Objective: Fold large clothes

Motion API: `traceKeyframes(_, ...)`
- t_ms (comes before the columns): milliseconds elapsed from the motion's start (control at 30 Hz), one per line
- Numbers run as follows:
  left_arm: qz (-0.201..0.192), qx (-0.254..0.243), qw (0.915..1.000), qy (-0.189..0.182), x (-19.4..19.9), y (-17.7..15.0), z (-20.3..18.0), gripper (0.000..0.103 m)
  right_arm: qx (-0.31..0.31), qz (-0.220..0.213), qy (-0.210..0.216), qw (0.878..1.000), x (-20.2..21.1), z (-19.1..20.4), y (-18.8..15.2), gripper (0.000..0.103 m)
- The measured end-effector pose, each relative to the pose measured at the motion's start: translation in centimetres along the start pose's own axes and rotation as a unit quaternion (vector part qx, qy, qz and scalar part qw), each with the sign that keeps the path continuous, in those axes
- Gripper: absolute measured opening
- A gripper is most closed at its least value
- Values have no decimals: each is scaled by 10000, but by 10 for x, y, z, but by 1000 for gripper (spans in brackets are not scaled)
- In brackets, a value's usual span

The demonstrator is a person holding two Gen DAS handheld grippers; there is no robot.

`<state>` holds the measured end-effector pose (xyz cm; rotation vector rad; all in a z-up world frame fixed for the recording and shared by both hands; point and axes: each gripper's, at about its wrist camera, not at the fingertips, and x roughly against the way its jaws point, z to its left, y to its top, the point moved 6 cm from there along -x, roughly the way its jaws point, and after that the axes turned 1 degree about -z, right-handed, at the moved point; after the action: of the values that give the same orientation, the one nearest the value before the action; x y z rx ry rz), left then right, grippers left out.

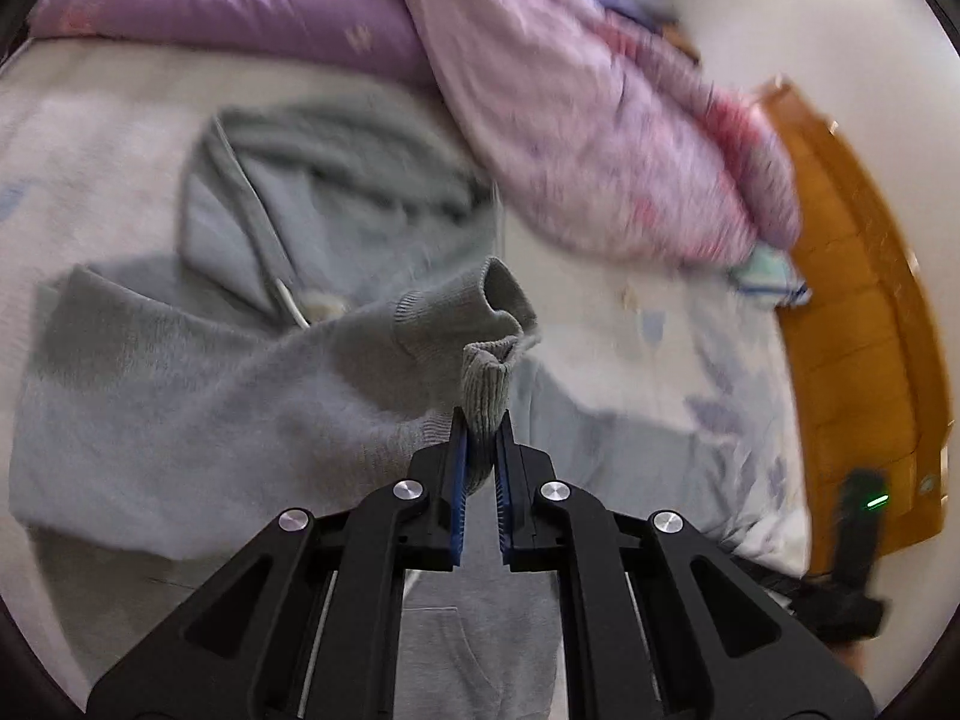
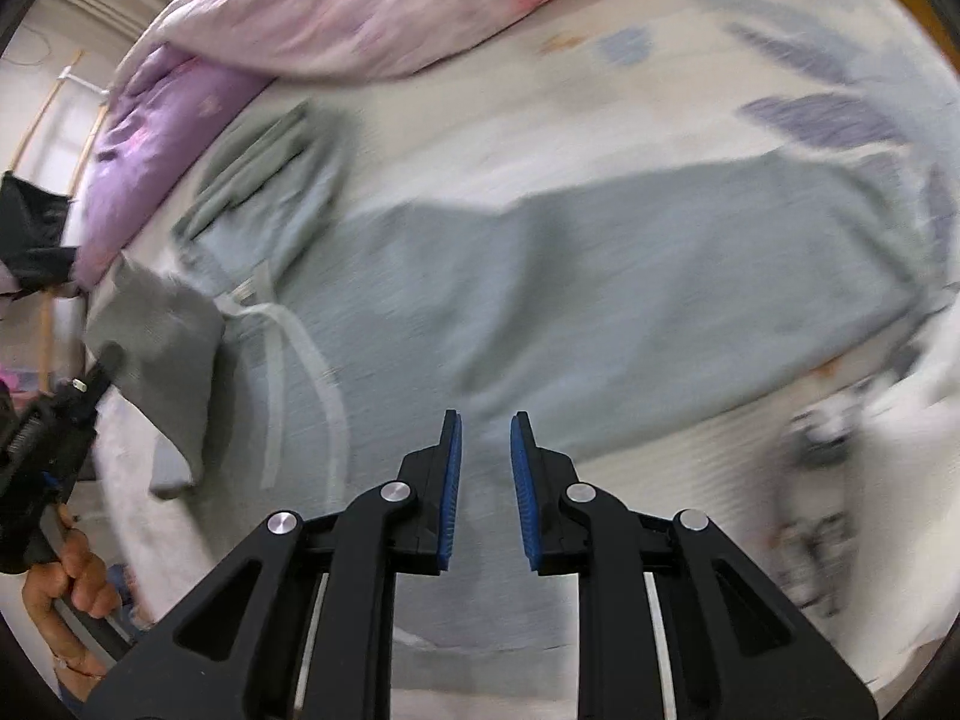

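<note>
Bedsheet (image 2: pixel 540 120) under grey hoodie (image 2: pixel 600 276) — left gripper (image 1: pixel 482 438) pinches its cuff (image 1: pixel 486 387)

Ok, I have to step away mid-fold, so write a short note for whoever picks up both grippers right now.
Left gripper: shut on the ribbed sleeve cuff of the grey hoodie, holding that sleeve up over the body.
Right gripper: open, holding nothing, above the hoodie's body.
Hoodie lies spread on the bed sheet, hood toward the purple quilt.
Done: one sleeve lifted inward.
Left: lay that sleeve down across the body, likely fold the other sleeve, still spread out flat, then fold the body.
</note>
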<state>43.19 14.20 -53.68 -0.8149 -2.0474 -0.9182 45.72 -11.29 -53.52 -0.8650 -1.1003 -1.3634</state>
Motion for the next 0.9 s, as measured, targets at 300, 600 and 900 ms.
traceKeyframes(300, 592, -280, 9972, 354, -73, -33, -25, 8, -717, -379, -699, 9943, 22, -117, 54, 40)
traceKeyframes(600, 1401, -532, 9872, 554, -125, -63, -34, 11, -1689, -73, -1615, 9723, 14, -227, 99, 50)
traceKeyframes(900, 1436, -227, 9893, -129, -97, -65, -51, 63, -1843, 553, -2425, 9509, -6, -282, 120, 57)
